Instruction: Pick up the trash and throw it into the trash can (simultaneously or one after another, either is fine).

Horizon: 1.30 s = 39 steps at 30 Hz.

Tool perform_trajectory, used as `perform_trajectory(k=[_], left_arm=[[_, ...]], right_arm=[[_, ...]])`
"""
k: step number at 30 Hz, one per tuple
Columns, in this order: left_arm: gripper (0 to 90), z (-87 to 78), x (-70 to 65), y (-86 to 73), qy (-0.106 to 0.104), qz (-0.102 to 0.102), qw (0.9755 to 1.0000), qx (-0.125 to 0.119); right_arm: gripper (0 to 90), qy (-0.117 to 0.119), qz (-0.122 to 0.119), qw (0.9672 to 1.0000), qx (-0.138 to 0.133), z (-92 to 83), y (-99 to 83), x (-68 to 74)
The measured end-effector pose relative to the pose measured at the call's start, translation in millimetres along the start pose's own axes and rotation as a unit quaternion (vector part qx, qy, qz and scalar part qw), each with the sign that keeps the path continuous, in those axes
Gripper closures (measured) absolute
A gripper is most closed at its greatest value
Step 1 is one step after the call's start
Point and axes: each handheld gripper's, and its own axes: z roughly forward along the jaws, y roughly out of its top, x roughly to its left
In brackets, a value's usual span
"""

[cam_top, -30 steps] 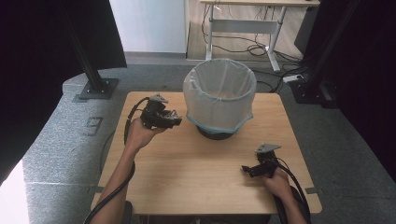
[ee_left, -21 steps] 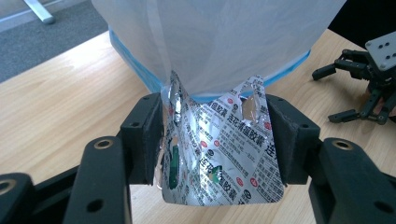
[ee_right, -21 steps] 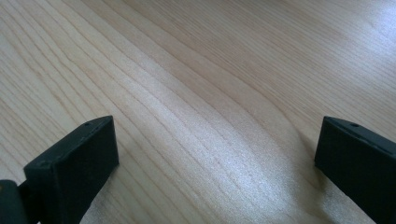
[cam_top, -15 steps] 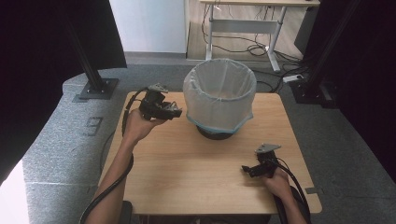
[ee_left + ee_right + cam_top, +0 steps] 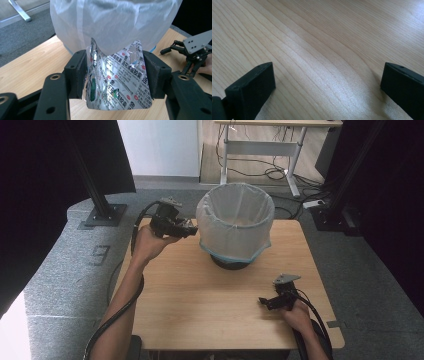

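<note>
The left tool clamps a silver blister pack between its black jaws. Just beyond, a translucent bag-lined bin stands on the wooden surface; the other tool lies farther right.

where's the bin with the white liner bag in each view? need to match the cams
High view: bin stands at the far middle of the table.
Left gripper view: its white liner fills the top centre, right behind the blister pack.
Right gripper view: not in it.
Shared landmark: the light wooden tabletop.
</note>
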Motion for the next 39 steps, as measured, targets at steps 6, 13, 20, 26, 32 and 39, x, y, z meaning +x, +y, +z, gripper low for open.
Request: perform_trajectory(k=[6, 13, 20, 26, 32, 39], left_arm=[[41.7, -5.3, -2.0, 15.5, 0.002, 0.005, 1.0, 0.0], [41.5, -10.3, -5.0, 32.6, 0.001, 0.009, 1.0, -0.002], [41.4, -9.4, -9.5, 48.2, -0.002, 0.015, 0.9999, -0.004], [41.4, -6.4, -13.3, 61.3, -0.004, 0.019, 0.9998, -0.009], [41.6, -0.1, -16.7, 74.1, -0.007, 0.021, 0.9997, -0.013], [41.5, 7.0, -21.7, 86.3, -0.006, 0.026, 0.9996, -0.014]], right_arm=[[0.0, 0.0, 0.0, 1.0, 0.0, 0.0, 0.0, 0.0], [0.0, 0.0, 0.001, 1.0, -0.001, 0.2, -0.1, 0.1], [0.0, 0.0, 0.001, 1.0, -0.001, 0.2, -0.1, 0.1], [0.0, 0.0, 0.001, 1.0, -0.001, 0.1, -0.1, 0.1], [0.0, 0.0, 0.001, 1.0, 0.0, 0.1, -0.1, 0.1], [0.0, 0.0, 0.001, 1.0, 0.0, 0.1, -0.1, 0.1]])
